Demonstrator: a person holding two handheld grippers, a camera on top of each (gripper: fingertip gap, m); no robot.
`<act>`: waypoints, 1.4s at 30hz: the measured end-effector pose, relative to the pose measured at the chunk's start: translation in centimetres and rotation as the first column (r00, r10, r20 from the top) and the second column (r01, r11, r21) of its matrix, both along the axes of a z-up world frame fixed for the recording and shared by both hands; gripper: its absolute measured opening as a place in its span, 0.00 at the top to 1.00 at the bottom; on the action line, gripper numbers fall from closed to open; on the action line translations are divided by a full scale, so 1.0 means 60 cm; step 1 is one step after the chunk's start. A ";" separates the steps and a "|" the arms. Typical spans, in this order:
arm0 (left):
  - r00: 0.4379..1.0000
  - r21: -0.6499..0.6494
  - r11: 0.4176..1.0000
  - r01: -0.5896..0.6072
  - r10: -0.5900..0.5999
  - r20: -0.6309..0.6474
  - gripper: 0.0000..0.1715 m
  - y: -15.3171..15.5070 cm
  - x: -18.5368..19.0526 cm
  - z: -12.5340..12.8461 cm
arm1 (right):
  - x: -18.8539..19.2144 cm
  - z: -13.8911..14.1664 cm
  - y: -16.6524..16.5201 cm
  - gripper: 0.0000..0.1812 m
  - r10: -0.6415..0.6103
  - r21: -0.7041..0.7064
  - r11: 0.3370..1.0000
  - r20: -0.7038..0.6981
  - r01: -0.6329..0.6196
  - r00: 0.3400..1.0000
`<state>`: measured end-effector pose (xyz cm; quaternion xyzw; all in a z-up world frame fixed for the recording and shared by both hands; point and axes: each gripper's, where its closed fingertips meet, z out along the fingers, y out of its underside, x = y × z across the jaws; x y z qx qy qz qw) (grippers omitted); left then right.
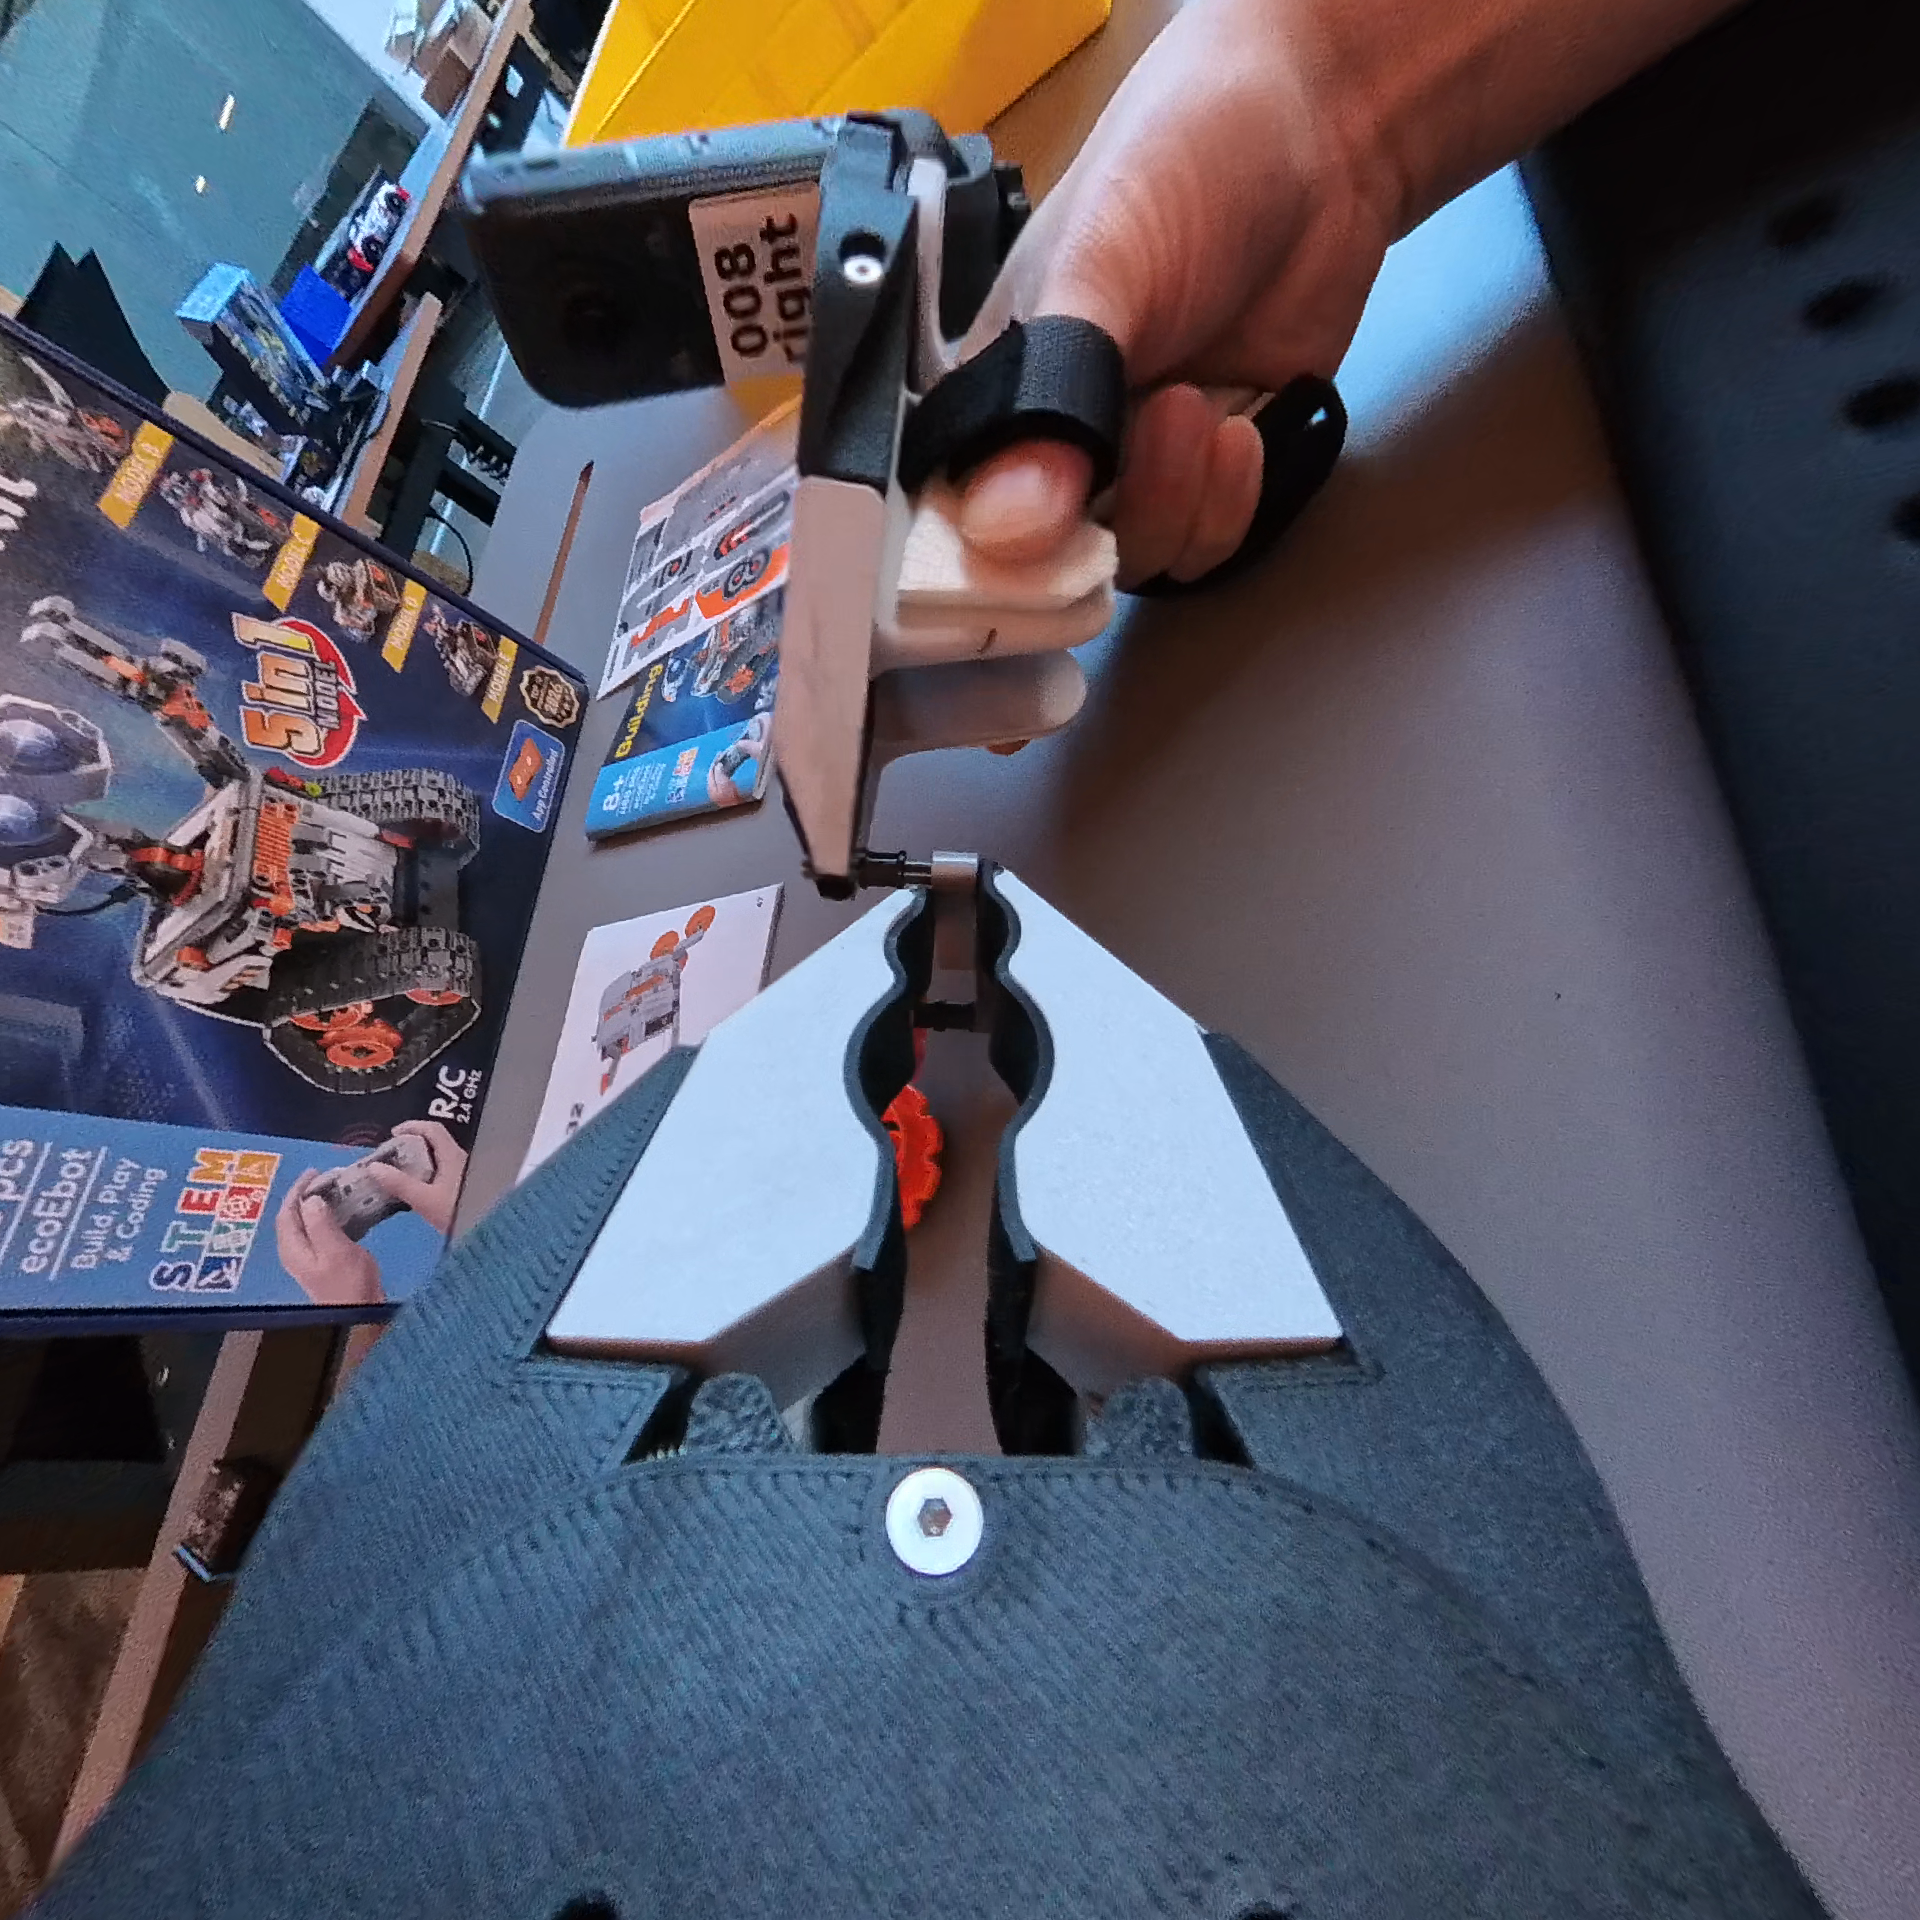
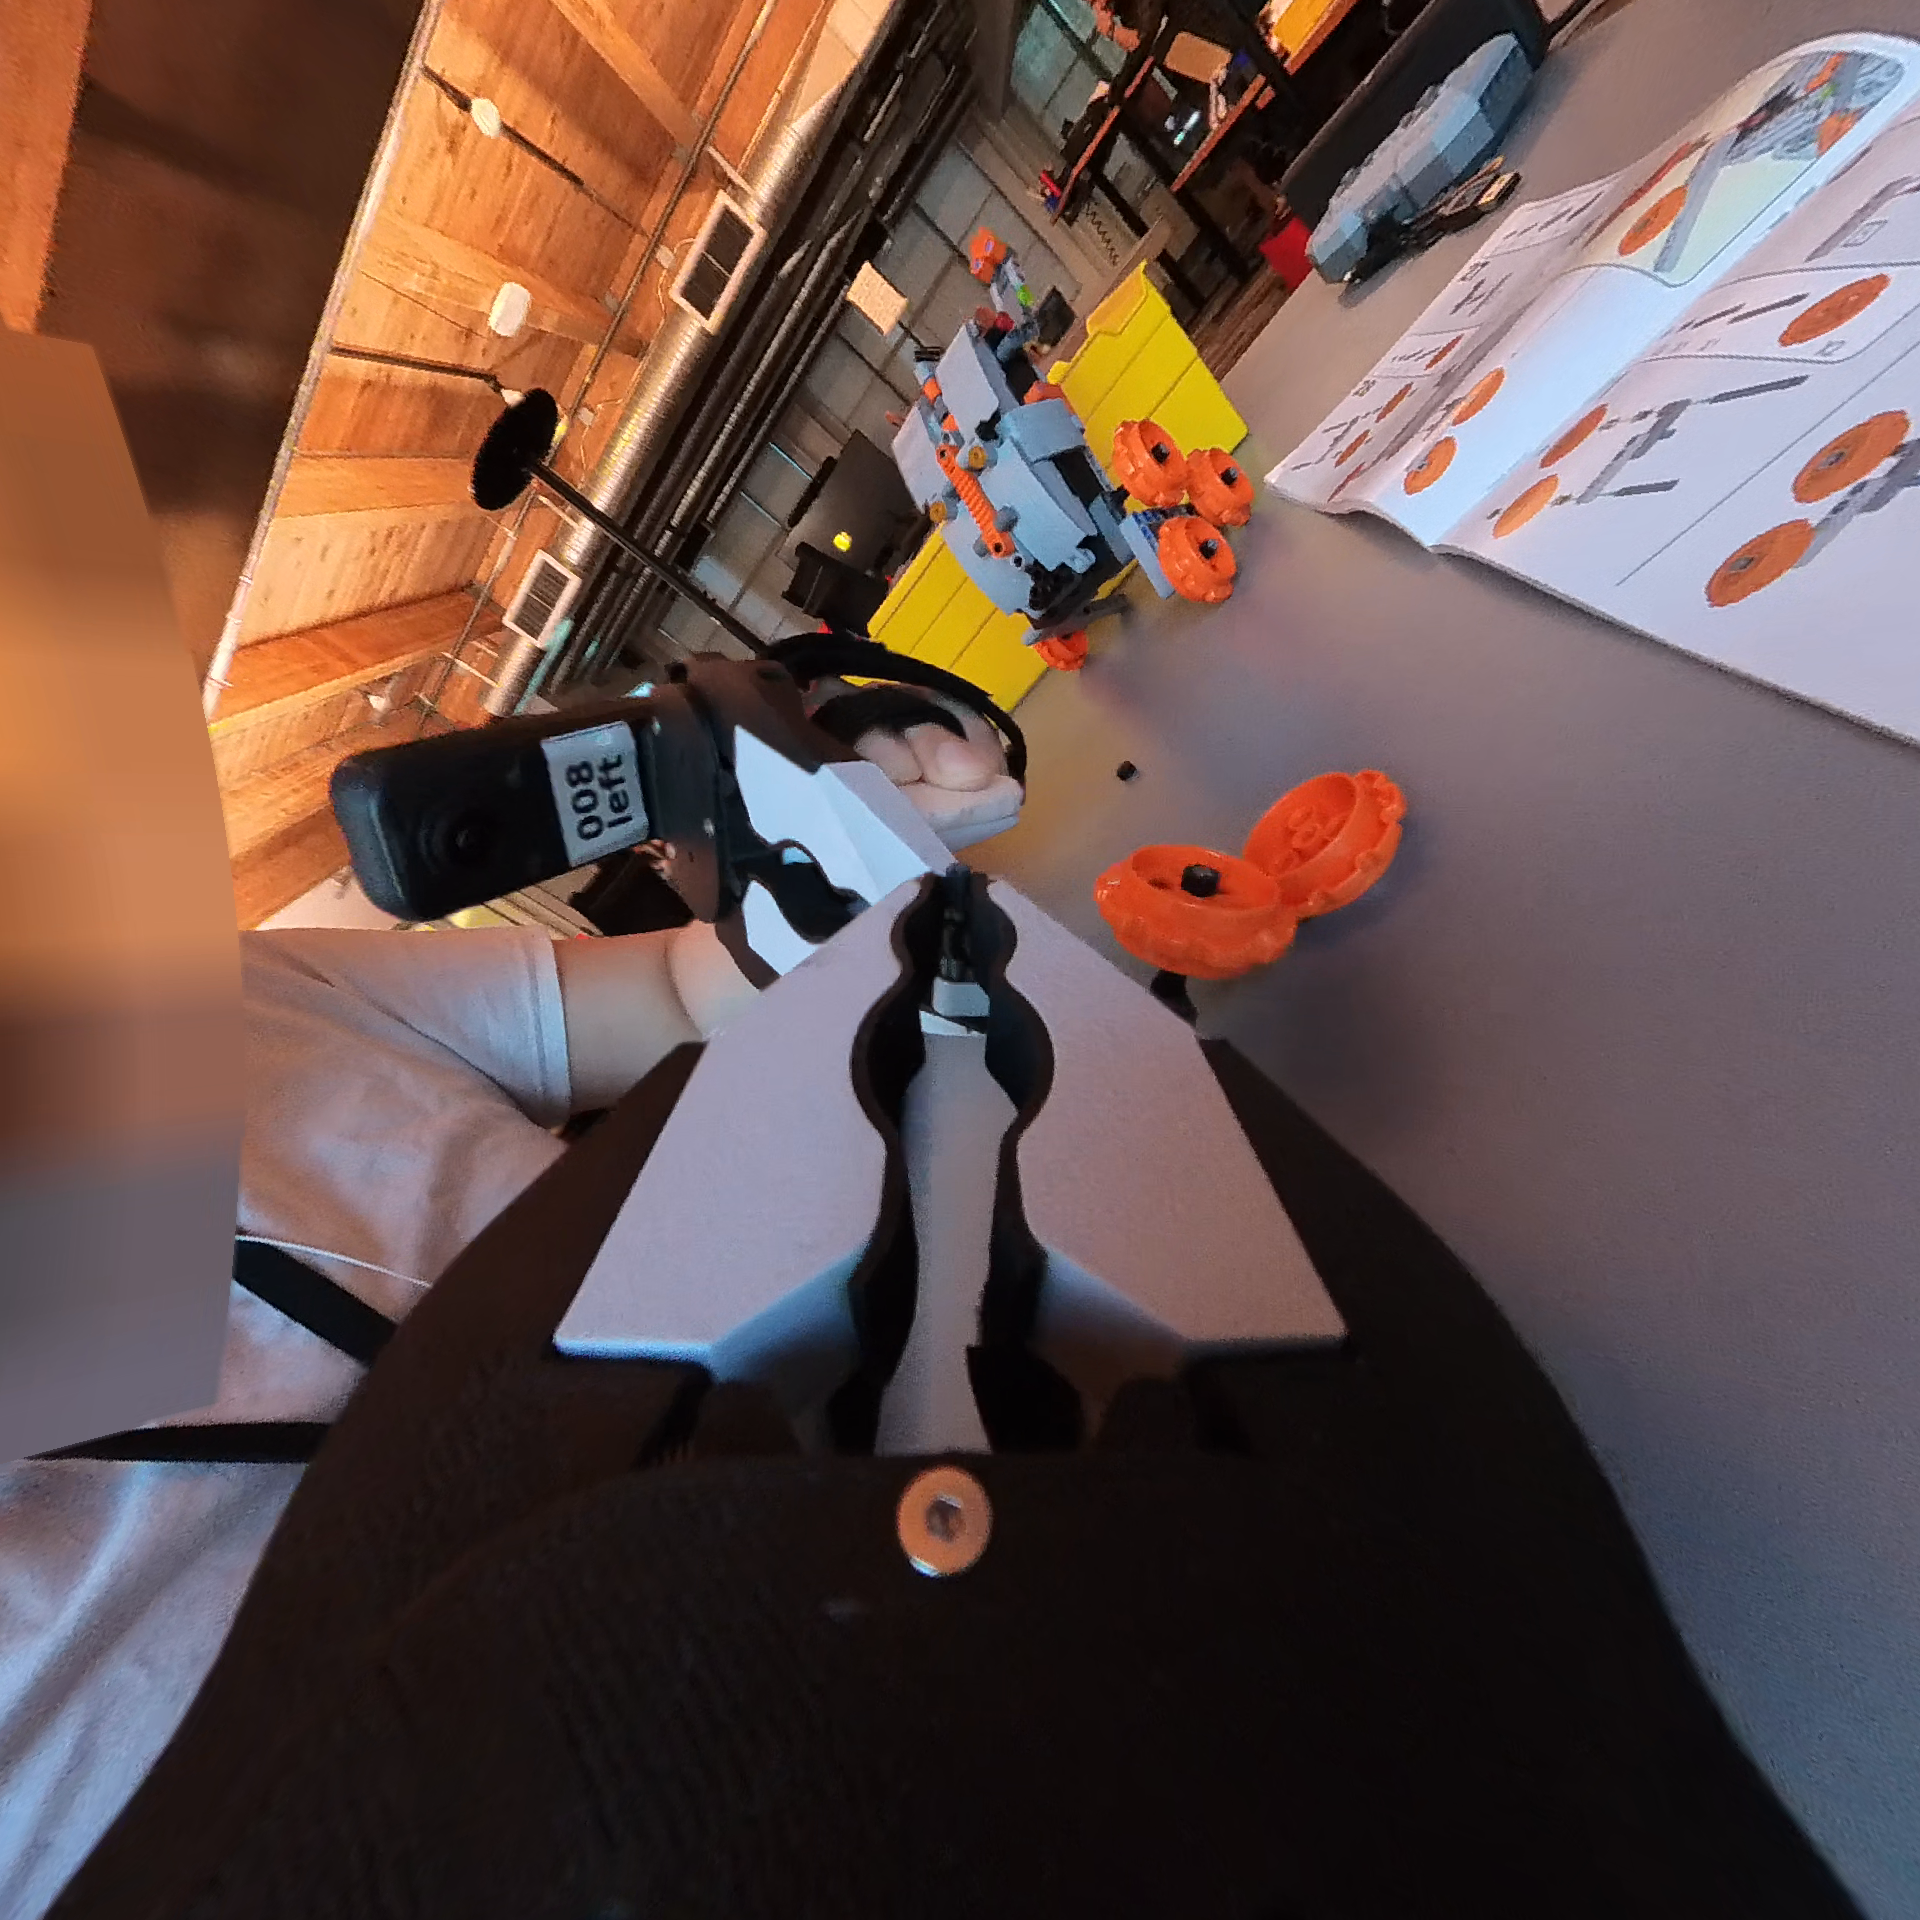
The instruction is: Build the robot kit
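My left gripper [image 1: 951, 883] is shut on a small grey beam [image 1: 954, 940] with black pins in it. An orange wheel [image 1: 914, 1153] shows in the gap lower down between the jaws. My right gripper [image 1: 831, 883] comes in from the left, held by a hand [image 1: 1195, 343]. It is shut on a short black pin [image 1: 888, 865] whose end meets the top of the grey beam. In the right wrist view my right gripper [image 2: 961, 896] pinches the black pin [image 2: 956, 914], with the grey beam [image 2: 958, 1000] in the gap between the jaws. The left gripper [image 2: 831, 821] lies just beyond.
Two loose orange wheels [image 2: 1195, 914] lie on the grey table [image 2: 1558, 935], with a small black pin [image 2: 1125, 770] nearby. A grey and orange built model [image 2: 1018, 478] stands by yellow bins [image 2: 1153, 374]. An open instruction booklet [image 2: 1662, 364] is at the right. The kit box [image 1: 260, 831] and leaflets [image 1: 696, 675] are at the left. My left and right fingertips are right by each other.
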<state>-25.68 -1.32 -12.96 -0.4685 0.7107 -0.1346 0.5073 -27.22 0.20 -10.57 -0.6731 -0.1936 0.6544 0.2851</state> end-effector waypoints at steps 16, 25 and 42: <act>0.996 0.076 0.996 0.039 -0.033 -0.086 0.96 -0.011 0.004 -0.022 | 0.000 -0.022 -0.014 0.98 0.068 -0.094 0.994 0.050 -0.063 0.996; 0.997 0.008 0.999 0.041 -0.041 -0.059 0.96 -0.013 0.000 -0.014 | 0.000 -0.015 -0.018 0.98 0.069 -0.037 0.997 0.047 -0.067 0.997; 0.948 -0.194 0.942 0.273 -0.298 -0.111 0.96 -0.102 0.002 -0.028 | 0.014 -0.017 -0.113 1.00 0.723 0.032 0.638 0.318 -0.769 0.613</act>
